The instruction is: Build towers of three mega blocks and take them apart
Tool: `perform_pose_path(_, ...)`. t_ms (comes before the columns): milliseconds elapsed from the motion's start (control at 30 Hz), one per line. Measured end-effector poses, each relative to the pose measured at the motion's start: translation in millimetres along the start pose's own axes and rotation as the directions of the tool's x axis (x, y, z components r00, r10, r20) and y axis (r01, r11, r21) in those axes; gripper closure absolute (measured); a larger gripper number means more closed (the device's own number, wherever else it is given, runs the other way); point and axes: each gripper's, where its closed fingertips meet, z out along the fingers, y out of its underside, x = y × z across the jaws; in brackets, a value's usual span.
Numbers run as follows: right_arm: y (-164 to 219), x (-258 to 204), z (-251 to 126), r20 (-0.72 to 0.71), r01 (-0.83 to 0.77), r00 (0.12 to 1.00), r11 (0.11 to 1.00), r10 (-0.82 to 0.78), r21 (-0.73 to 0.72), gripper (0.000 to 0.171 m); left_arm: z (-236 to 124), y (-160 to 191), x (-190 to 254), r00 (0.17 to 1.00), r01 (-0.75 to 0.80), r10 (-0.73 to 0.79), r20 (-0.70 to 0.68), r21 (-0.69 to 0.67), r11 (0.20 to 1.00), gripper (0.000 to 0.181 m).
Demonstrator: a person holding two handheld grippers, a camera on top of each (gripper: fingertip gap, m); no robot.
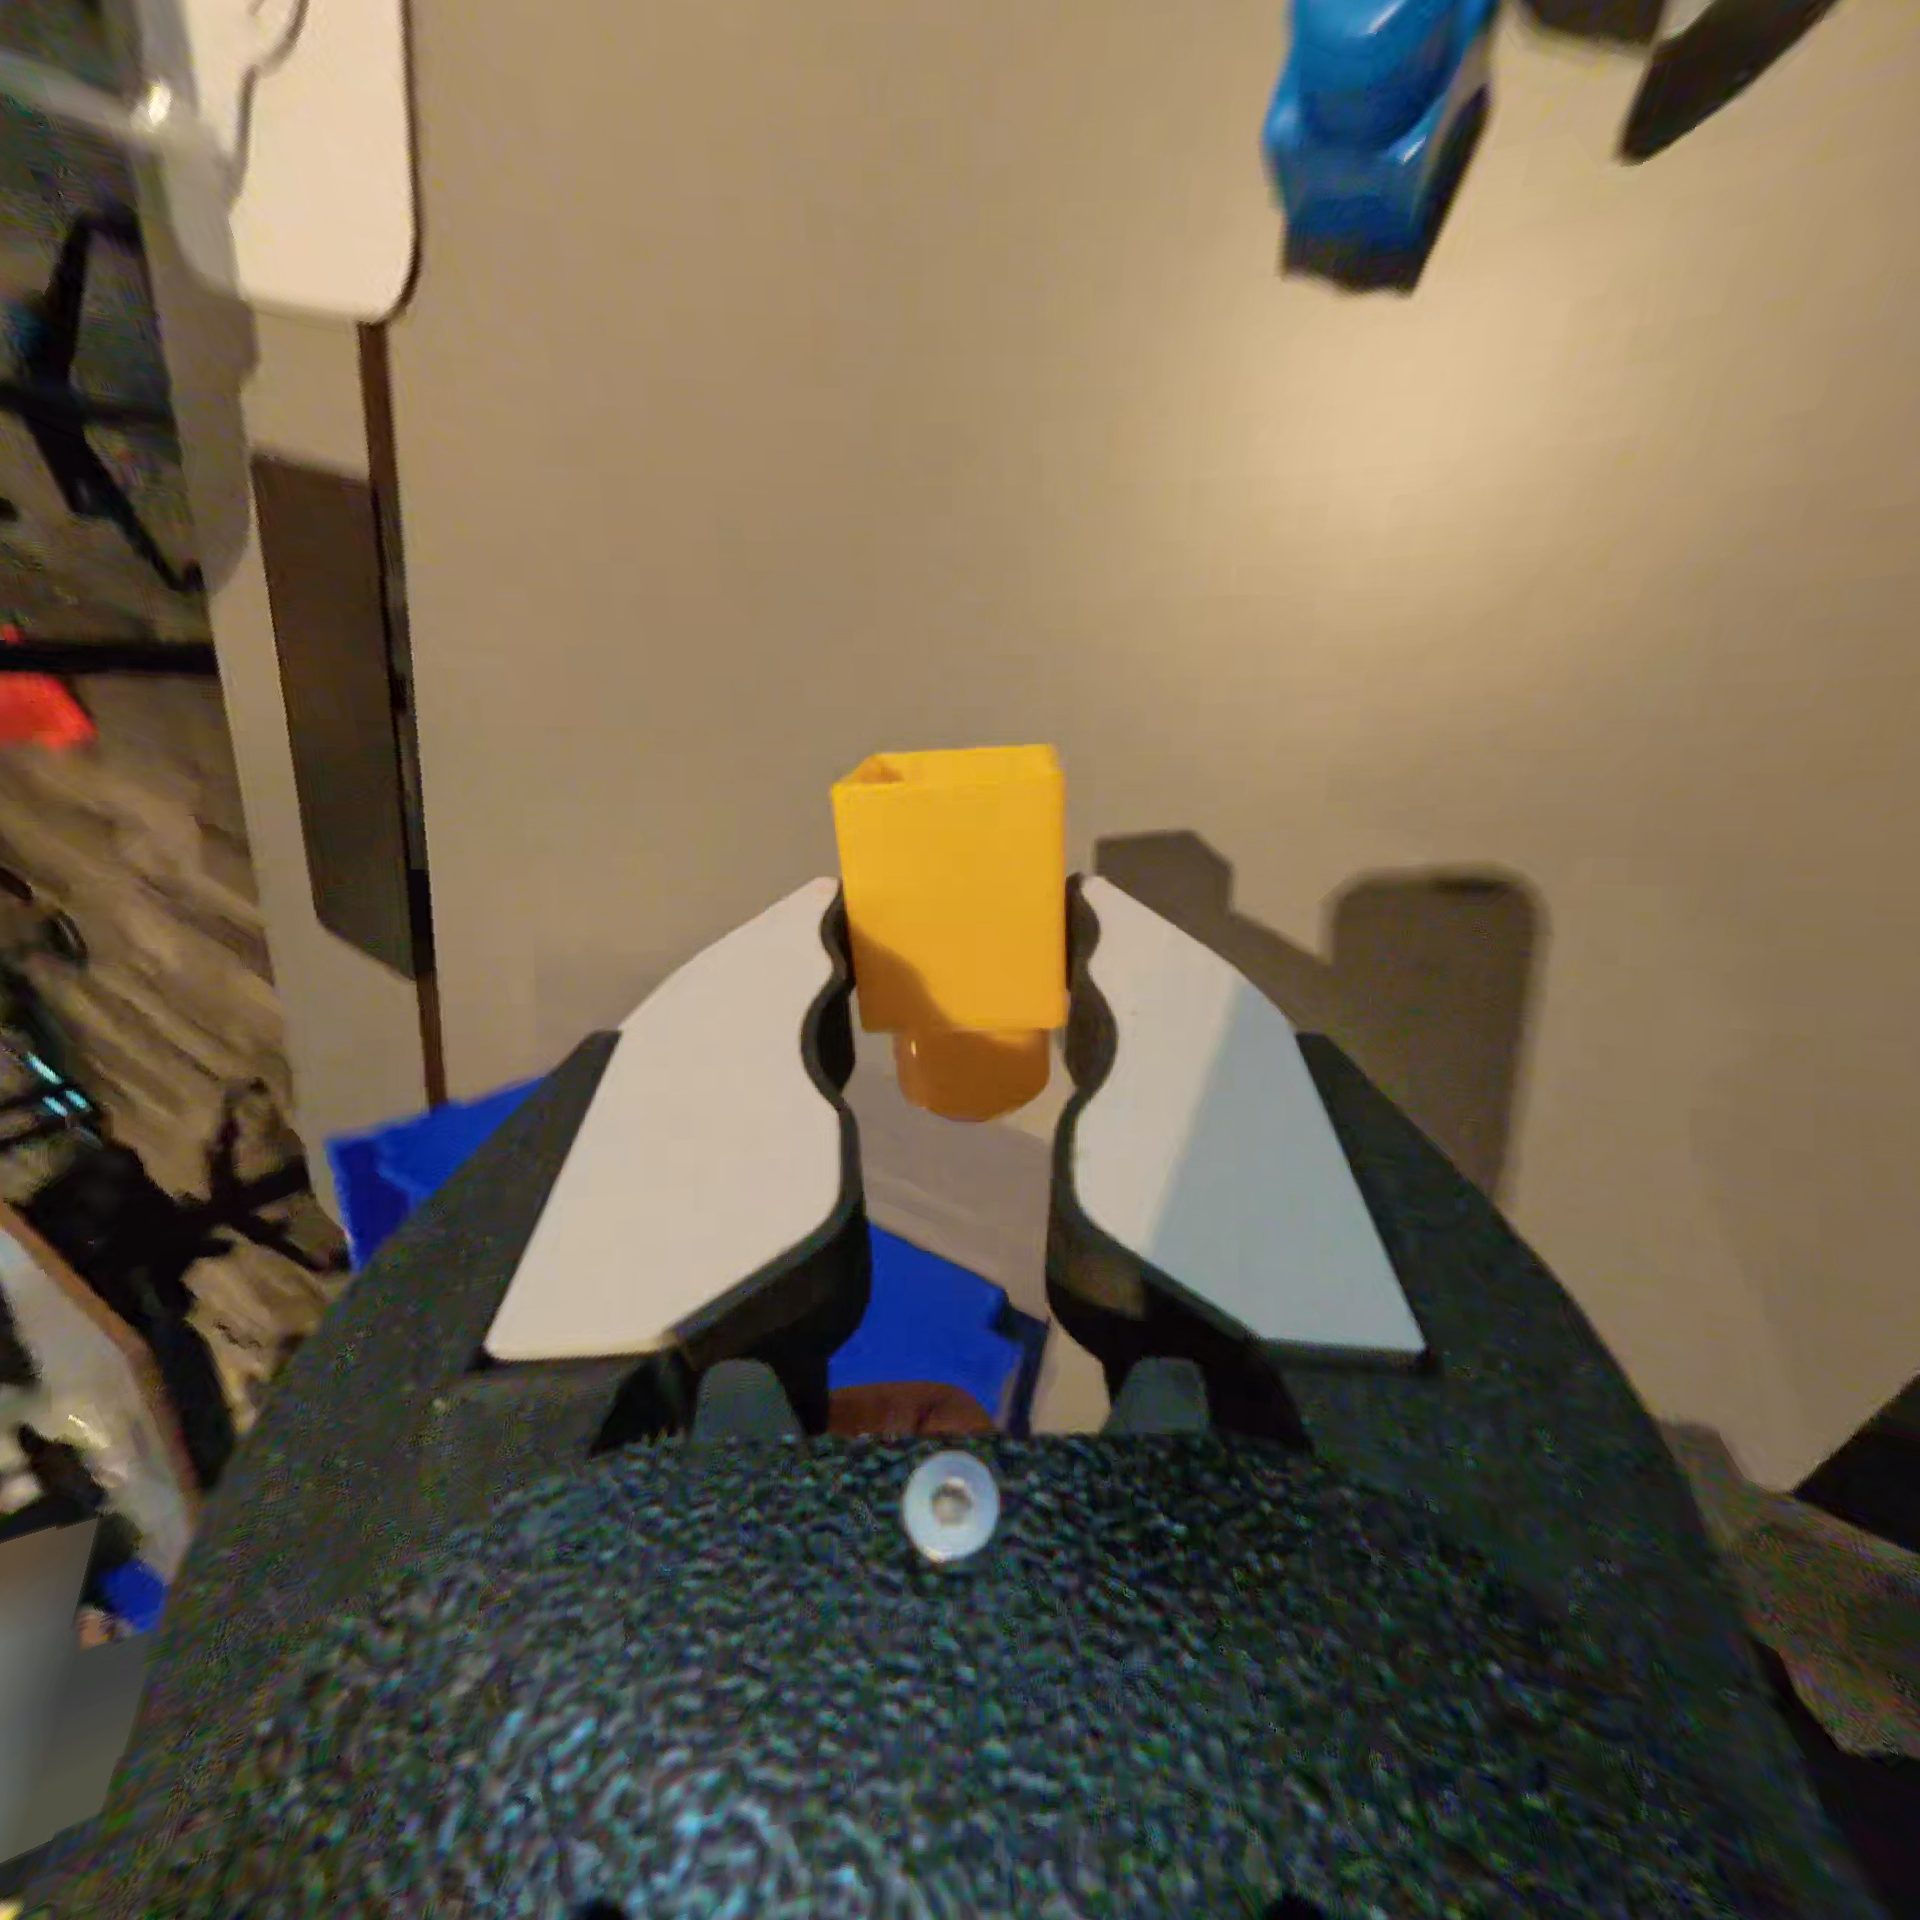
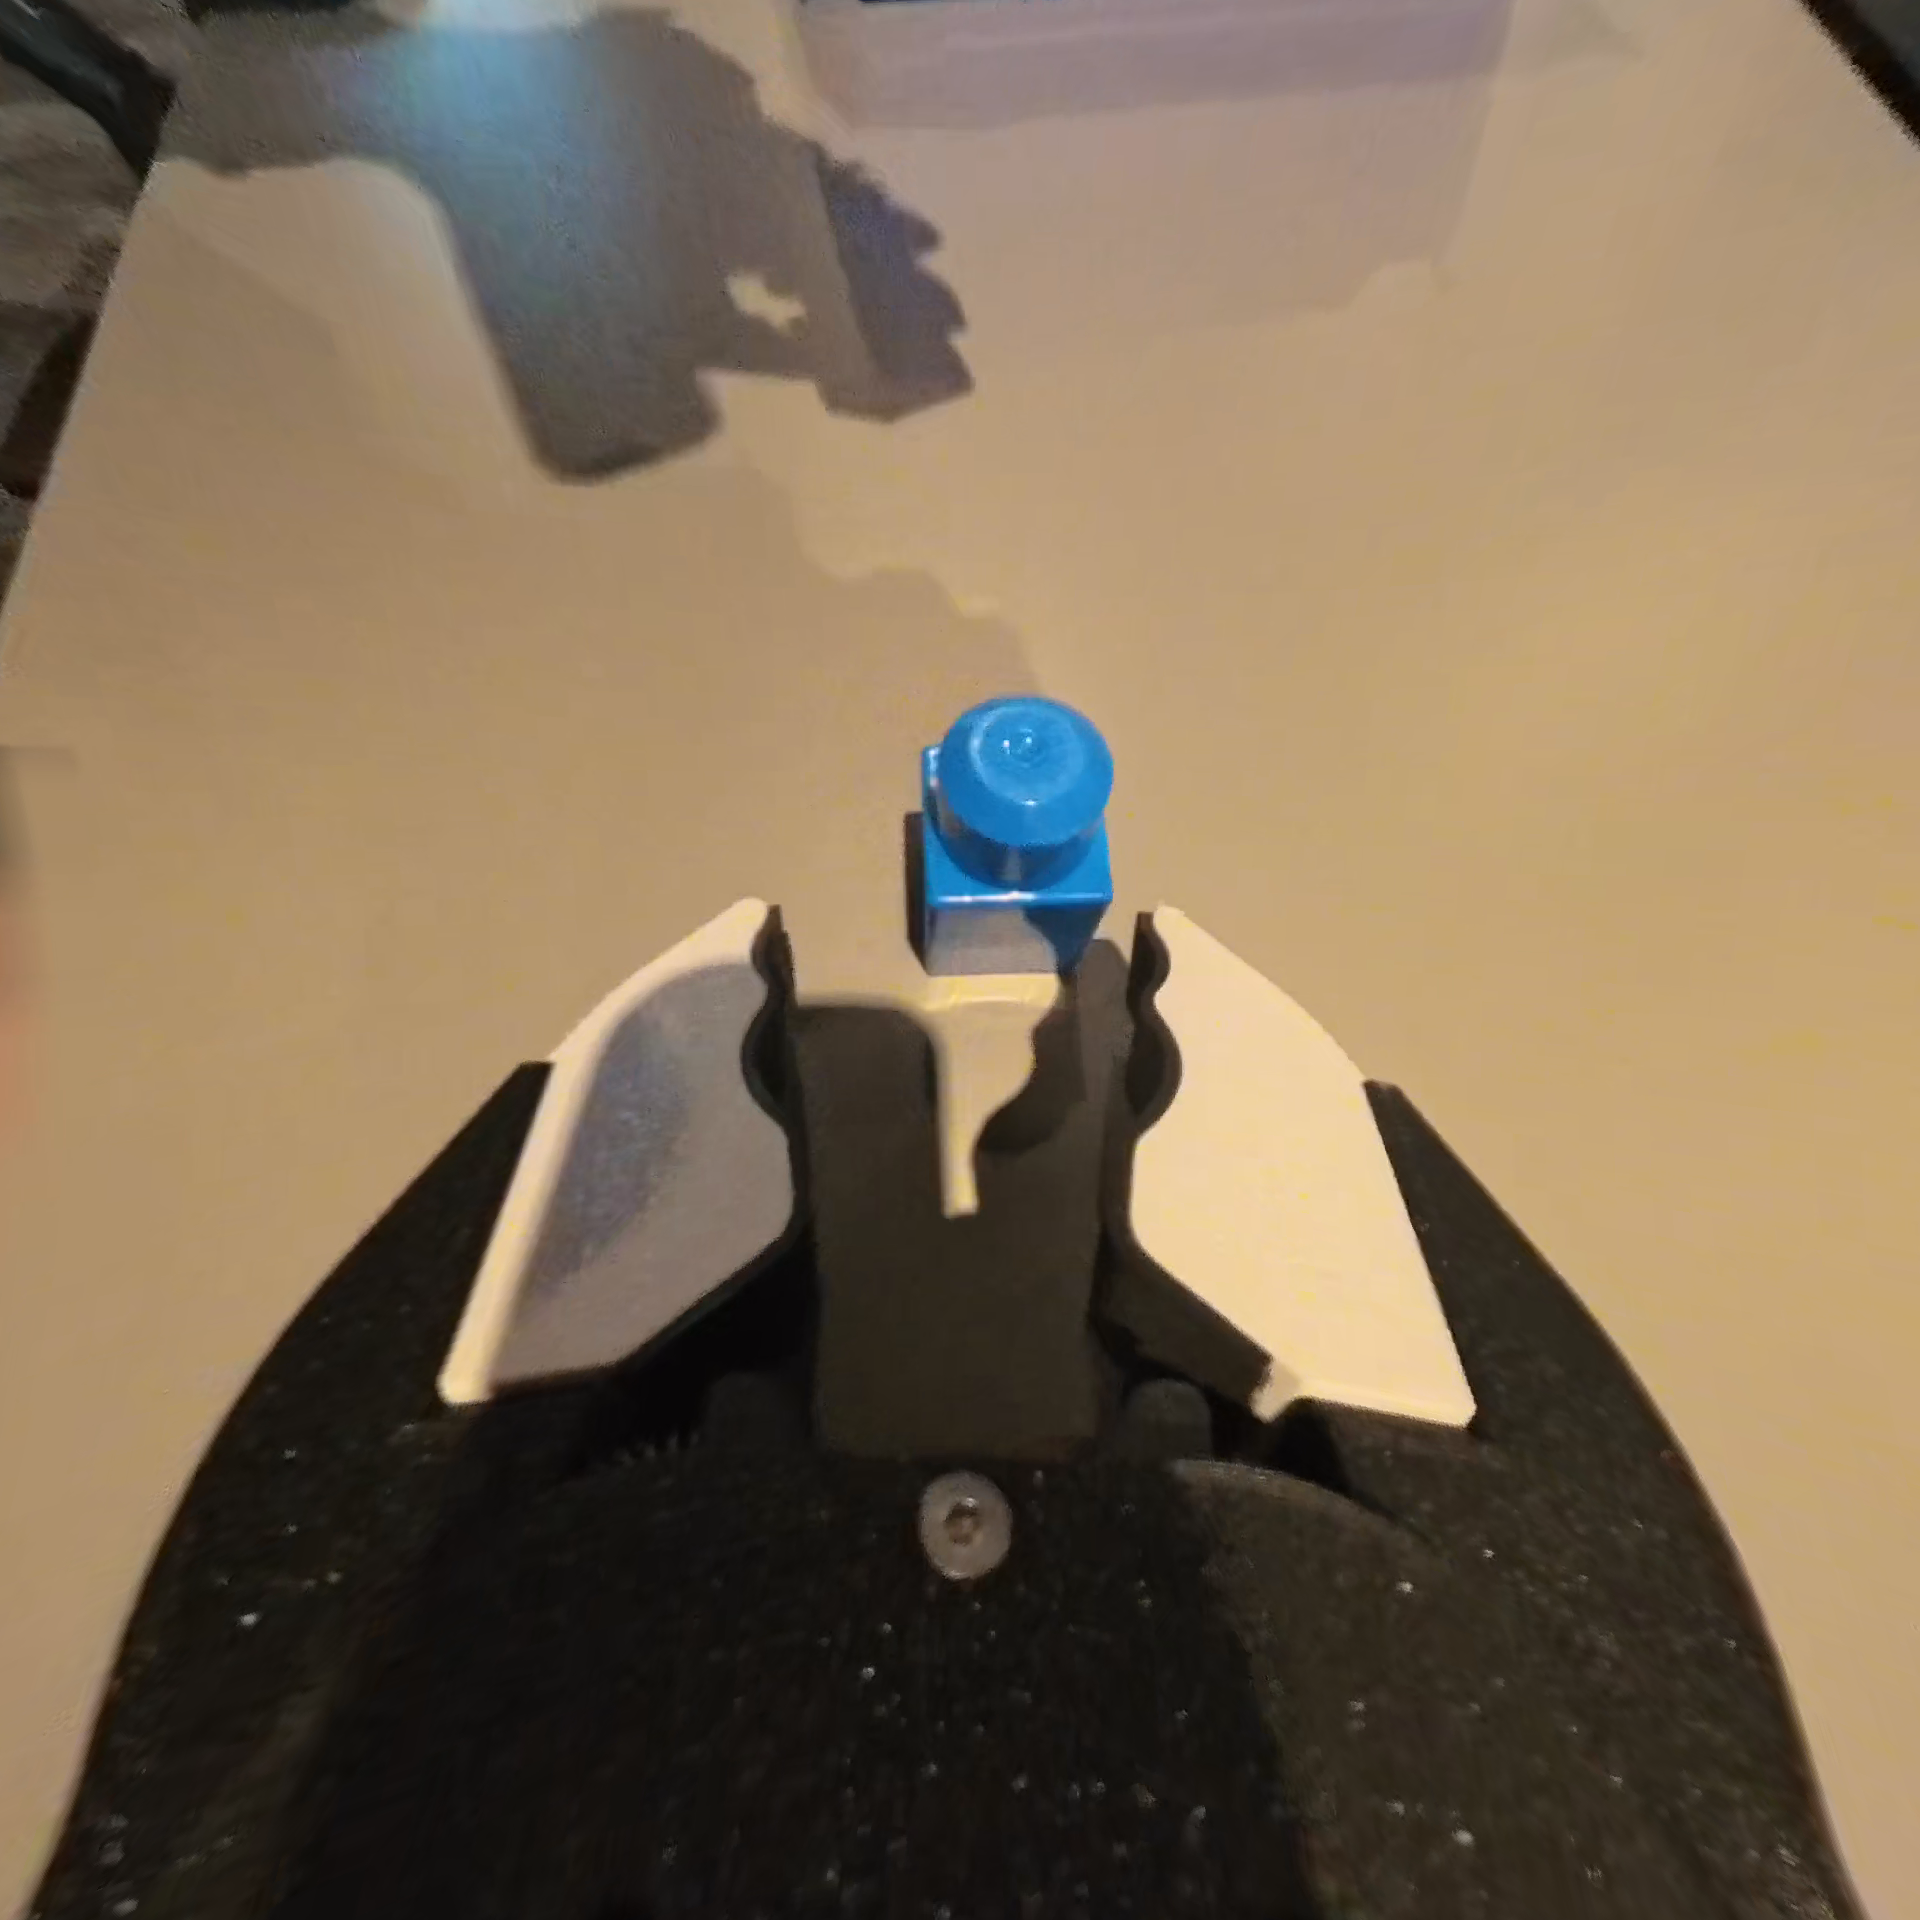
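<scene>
1. The surface [image 1: 1143, 520] was a smooth beige tabletop, lit warmly, carrying hard dark shadows of the tools. Along the left of the left wrist view its edge gave way to a blurred, cluttered room.
2. No brand, label or readable writing showed in either view.
3. The left gripper [image 1: 958, 935] was pinching a yellow block [image 1: 951, 894] at the centre of the frame, stud turned toward the camera and hollow base facing away.
4. The right gripper [image 2: 961, 935] stood spread, its tips on either side of and just short of a blue block [image 2: 1013, 831] that sat upright on the table, stud up, at centre frame; contact could not be told.
5. In the upper right of the left wrist view the same blue block [image 1: 1371, 135] appeared, blurred, beside a dark fingertip.
6. A darker blue object [image 1: 416, 1164] lay at lower left behind the left gripper's fingers, partly hidden.
</scene>
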Motion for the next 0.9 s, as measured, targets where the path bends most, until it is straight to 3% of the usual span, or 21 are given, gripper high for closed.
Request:
perform_pose_path(33,-0.3,1.0,-2.4,-0.012,0.019,1.000,1.000,-0.019,0.006,0.107,5.6,-14.0,5.8,0.999,-0.042,0.042,-0.013,-0.007,0.999,0.144)
perform_pose_path(133,-2.1,5.0,-9.3,-0.044,0.041,0.998,0.999,-0.040,0.029,0.108,30.1,-28.4,14.4,0.989,-0.148,0.144,-0.037,-0.127,0.981,0.144)
perform_pose_path(267,2.6,10.3,-10.4,-0.073,0.043,0.996,0.999,-0.042,0.005,0.109,63.9,-16.4,36.1,0.950,-0.305,0.257,-0.176,-0.362,0.881,0.144)
perform_pose_path(333,5.0,10.4,-9.1,-0.079,0.053,0.995,0.999,-0.054,-0.013,0.109,75.6,-18.4,50.7,0.926,-0.364,0.284,-0.249,-0.389,0.846,0.144)
perform_pose_path(500,7.0,13.9,-11.8,-0.098,0.057,0.994,0.998,-0.058,-0.021,0.110,98.1,-29.8,77.0,0.915,-0.326,0.230,-0.330,-0.272,0.906,0.142)
perform_pose_path(567,7.4,16.1,-13.0,-0.101,0.045,0.994,0.999,-0.046,-0.013,0.111,97.6,-31.8,69.3,0.950,-0.211,0.154,-0.270,-0.196,0.958,0.120)
perform_pose_path(667,10.4,17.8,-12.3,-0.098,0.029,0.995,0.999,-0.030,-0.015,0.111,76.4,-32.3,60.3,0.963,-0.016,0.014,-0.269,-0.004,1.000,0.108)
perform_pose_path(733,12.5,18.3,-11.2,-0.096,0.024,0.995,1.000,-0.026,-0.020,0.111,49.2,-26.8,47.5,0.960,0.104,-0.060,-0.275,0.148,0.983,0.103)
perform_pose_path(833,12.1,19.4,-11.7,-0.099,0.015,0.995,1.000,-0.016,-0.011,0.111,1.5,7.2,5.5,0.949,0.287,-0.228,-0.217,0.302,0.909,0.105)
perform_pose_path(900,11.7,20.7,-12.6,-0.100,0.002,0.995,1.000,-0.002,-0.003,0.111,-20.5,61.5,-30.4,0.924,0.384,-0.370,-0.102,0.264,0.885,0.108)
